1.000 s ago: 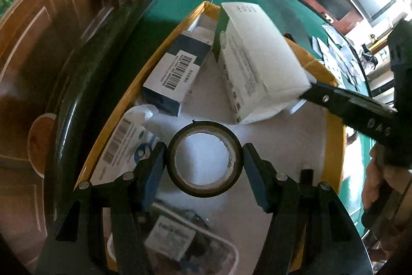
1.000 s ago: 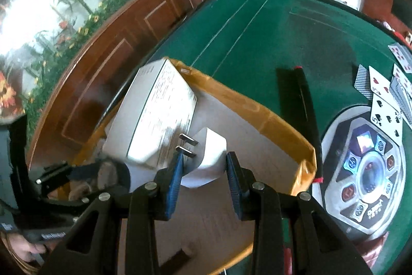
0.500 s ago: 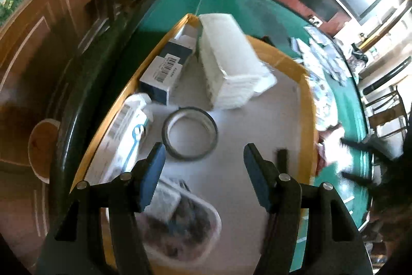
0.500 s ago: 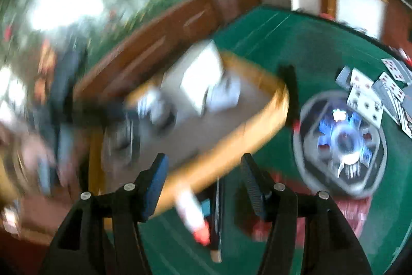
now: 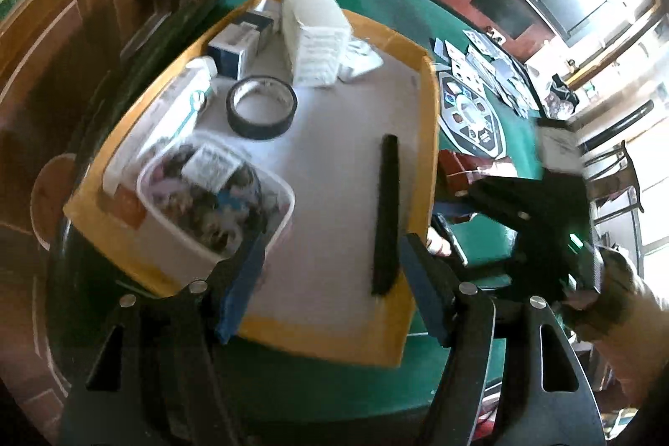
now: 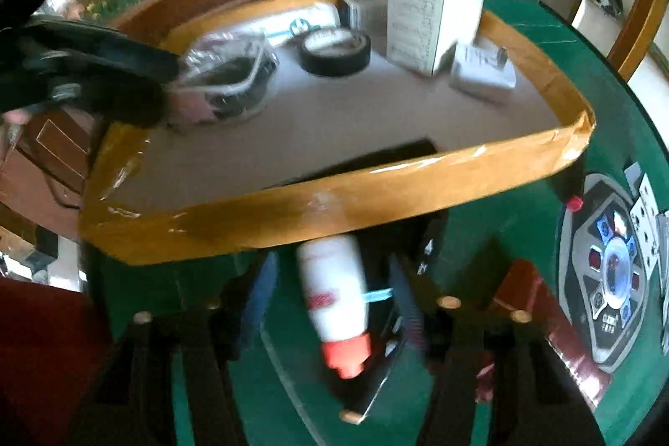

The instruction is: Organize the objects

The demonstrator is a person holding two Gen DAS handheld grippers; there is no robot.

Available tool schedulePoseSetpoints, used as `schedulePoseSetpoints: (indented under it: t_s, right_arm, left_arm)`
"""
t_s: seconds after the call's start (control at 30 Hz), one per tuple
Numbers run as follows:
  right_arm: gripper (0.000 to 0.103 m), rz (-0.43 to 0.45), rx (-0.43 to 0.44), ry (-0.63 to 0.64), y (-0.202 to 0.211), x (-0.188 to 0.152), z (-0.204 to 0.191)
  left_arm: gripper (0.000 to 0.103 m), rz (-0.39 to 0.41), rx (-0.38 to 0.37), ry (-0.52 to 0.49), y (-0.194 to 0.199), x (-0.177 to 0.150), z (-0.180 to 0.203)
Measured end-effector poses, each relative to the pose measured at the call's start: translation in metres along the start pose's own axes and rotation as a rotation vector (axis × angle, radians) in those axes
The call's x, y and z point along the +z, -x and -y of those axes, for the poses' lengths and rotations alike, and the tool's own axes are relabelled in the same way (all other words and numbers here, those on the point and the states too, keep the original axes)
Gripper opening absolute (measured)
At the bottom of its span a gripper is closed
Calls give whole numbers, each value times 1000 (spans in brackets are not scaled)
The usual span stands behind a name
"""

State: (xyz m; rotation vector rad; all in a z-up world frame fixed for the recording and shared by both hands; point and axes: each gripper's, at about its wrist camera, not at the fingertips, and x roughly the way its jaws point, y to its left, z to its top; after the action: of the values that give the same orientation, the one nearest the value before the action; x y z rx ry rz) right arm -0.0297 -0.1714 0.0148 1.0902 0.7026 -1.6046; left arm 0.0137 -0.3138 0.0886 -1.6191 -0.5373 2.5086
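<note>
A cardboard tray (image 5: 430, 136) with a yellow taped rim lies on the green table. It holds a black tape roll (image 5: 261, 107), a tall white box (image 5: 313, 40), a white plug adapter (image 6: 481, 74), a clear tub (image 5: 213, 203) of small items and a black bar (image 5: 386, 212). My left gripper (image 5: 334, 245) hovers over the tray's near edge, its jaws opening with nothing between them. My right gripper (image 6: 332, 264) hangs over the table just outside the tray. Its jaws are closing around a white bottle with a red cap (image 6: 334, 295), and gaps still show on both sides.
A dark flat object (image 6: 389, 329) lies under the bottle. A round dial panel (image 6: 614, 270) and playing cards (image 5: 485, 57) lie on the felt to the right. A blue-and-white box (image 5: 238, 44) and a white pack (image 5: 180, 103) fill the tray's far left. A hand (image 5: 627, 287) holds the right gripper.
The left gripper drew back and up from the tape roll, which stays in the tray. The right gripper released the plug adapter beside the white box and swung out over the bottle.
</note>
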Motion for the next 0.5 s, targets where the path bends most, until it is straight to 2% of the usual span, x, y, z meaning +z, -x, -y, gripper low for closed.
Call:
schedulePoseSetpoints:
  t_s: [0.03, 0.1, 0.2, 0.27, 0.33, 0.5]
  right_arm:
    - [40, -7, 13, -21, -4, -1, 5]
    - [26, 8, -8, -37, -3, -1, 7]
    - [25, -14, 0, -97, 4, -12, 13]
    - [25, -26, -6, -144, 15, -31, 19]
    - [25, -36, 1, -205, 31, -59, 25]
    - [26, -63, -49, -304, 64, -126, 31]
  left_arm:
    - [68, 2, 0, 4, 1, -2, 1]
    - [68, 4, 3, 6, 2, -4, 3]
    - [68, 2, 5, 14, 2, -8, 3]
    - [68, 7, -1, 16, 3, -10, 5]
    - [68, 9, -12, 12, 3, -11, 10]
    - [68, 6, -23, -41, -3, -12, 36]
